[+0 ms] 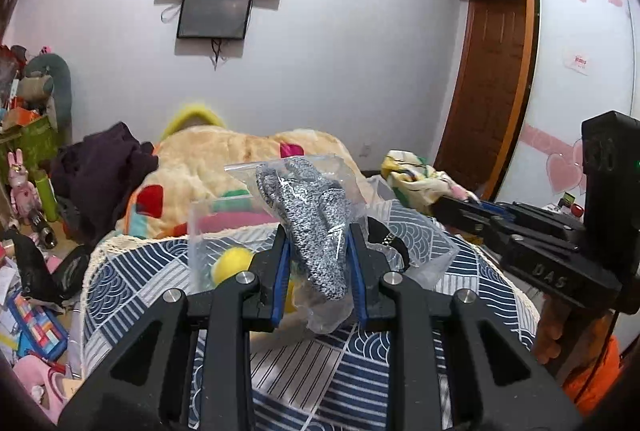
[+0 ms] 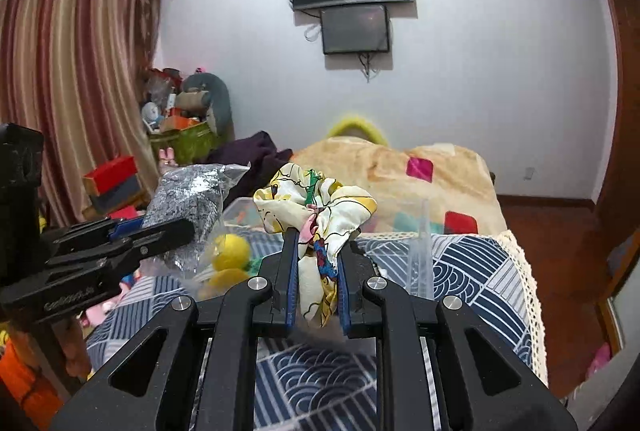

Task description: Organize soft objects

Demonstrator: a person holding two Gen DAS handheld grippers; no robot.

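A: Item one. Grey knit piece in a clear bag, pinched between the blue pads of the left gripper, held up above the bed. Its loose plastic hangs below the pads.

B: Item two. Printed cloth scrunchie, cream with cartoon figures, clamped in the right gripper, also aloft. Both grippers are clenched on their loads, side by side, and neither load touches the bedcover.

A: Receiving vessel. Clear plastic bin, standing on the patterned bedcover just beyond both loads. Contents showing: yellow balls, with some pink and green items behind the wall, too blurred to name.

B: Step in hand, by my reading: carry phase. Both soft things are lifted and near the bin, not yet deposited.

A: Next move calls for bringing each load over the bin's open top, lowering it, then letting the fingers part. The bagged piece is slippery and bulky, so clearing the rim matters. The scrunchie should drop freely.

B: Surroundings. Fleece blanket at the far end of the bed.
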